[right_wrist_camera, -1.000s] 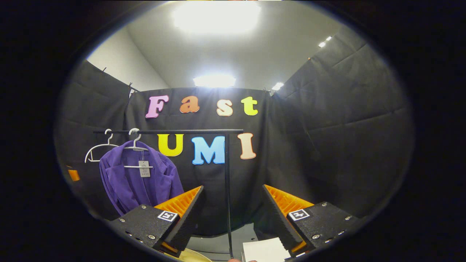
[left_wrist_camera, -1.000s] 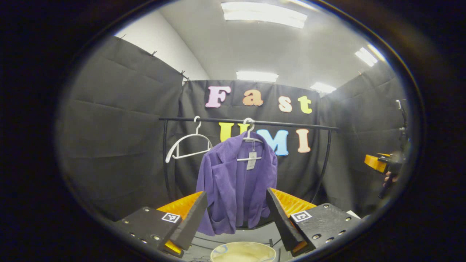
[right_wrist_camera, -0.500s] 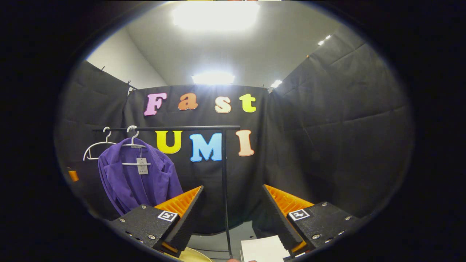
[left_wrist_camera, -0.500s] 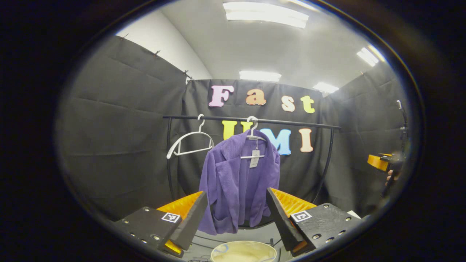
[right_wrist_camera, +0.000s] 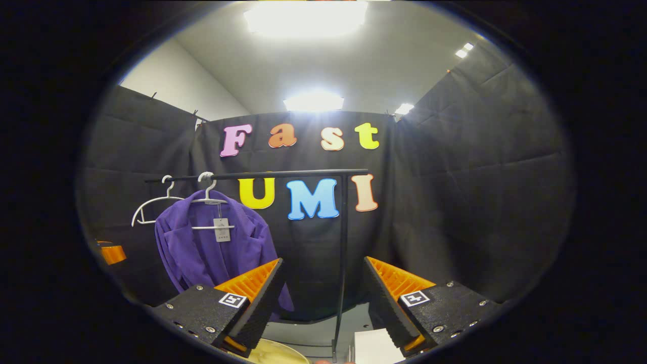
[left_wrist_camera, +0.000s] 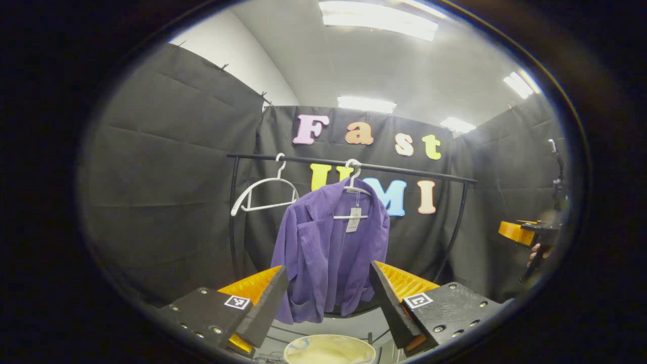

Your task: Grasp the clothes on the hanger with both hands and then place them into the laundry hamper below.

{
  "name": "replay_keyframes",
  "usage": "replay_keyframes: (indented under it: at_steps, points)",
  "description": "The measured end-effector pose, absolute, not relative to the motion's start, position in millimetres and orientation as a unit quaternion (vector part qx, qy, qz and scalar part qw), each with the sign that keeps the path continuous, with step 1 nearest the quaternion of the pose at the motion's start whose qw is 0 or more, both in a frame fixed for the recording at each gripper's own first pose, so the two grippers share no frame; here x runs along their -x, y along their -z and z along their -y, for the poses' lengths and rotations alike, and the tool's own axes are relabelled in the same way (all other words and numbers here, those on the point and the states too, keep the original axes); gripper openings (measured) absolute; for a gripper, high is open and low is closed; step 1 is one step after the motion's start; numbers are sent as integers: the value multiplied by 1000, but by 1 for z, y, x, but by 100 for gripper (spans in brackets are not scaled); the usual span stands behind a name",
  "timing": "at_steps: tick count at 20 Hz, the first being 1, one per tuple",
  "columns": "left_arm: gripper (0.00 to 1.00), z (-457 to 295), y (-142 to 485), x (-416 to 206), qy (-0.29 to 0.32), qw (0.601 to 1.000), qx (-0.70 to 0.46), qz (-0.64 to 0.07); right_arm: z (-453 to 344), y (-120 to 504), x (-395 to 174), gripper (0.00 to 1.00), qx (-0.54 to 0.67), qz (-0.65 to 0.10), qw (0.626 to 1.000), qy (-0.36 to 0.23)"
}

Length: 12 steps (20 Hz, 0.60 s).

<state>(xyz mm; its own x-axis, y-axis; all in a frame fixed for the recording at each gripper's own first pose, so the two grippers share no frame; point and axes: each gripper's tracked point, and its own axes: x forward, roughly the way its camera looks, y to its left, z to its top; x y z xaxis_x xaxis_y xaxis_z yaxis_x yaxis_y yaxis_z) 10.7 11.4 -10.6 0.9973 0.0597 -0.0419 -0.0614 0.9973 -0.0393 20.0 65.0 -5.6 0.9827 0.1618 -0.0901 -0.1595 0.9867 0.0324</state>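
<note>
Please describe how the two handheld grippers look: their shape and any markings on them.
Each gripper, left gripper and right gripper, has two wedge-shaped fingers with ribbed inner faces, mounted on black textured blocks fixed with silver screws. Every block carries a small square black-and-white marker.

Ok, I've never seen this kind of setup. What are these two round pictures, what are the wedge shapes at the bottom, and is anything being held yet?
Each picture comes from a camera riding on a hand-held gripper; a person carries one in each hand. The wedges at the bottom are that gripper's own two fingers. In the left gripper view, the left gripper is open and aimed at a purple jacket on a white hanger, which hangs from a black rail. An empty hanger hangs beside it. The pale round rim below is the laundry hamper. At the far right edge you see the other gripper and the hand holding it. In the right gripper view, the right gripper is also open, pointing to the right of the jacket. Nothing is held yet.
</note>
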Motion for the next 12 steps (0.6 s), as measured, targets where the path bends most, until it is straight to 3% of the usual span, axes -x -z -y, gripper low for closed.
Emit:
replay_keyframes:
  at_steps: [2, 3, 4, 6, 12]
  points:
    - [93, -10, 11, -31, -39, 999, 25, -20, -90, 5, -33, 94, -13, -56, 992, -108]
    - [99, -11, 10, -40, -44, 998, 34, -17, -98, 5, -41, 95, -8, -60, 991, -119]
    - [88, -11, 9, -50, -48, 998, 44, -15, -110, 5, -48, 94, -6, -63, 990, -129]
    - [93, -14, 8, -68, -55, 996, 61, -16, -136, 8, -62, 94, -7, -71, 986, -153]
    - [93, -27, -7, -124, -90, 995, 42, -17, -223, 24, -124, 94, -30, -90, 969, -230]
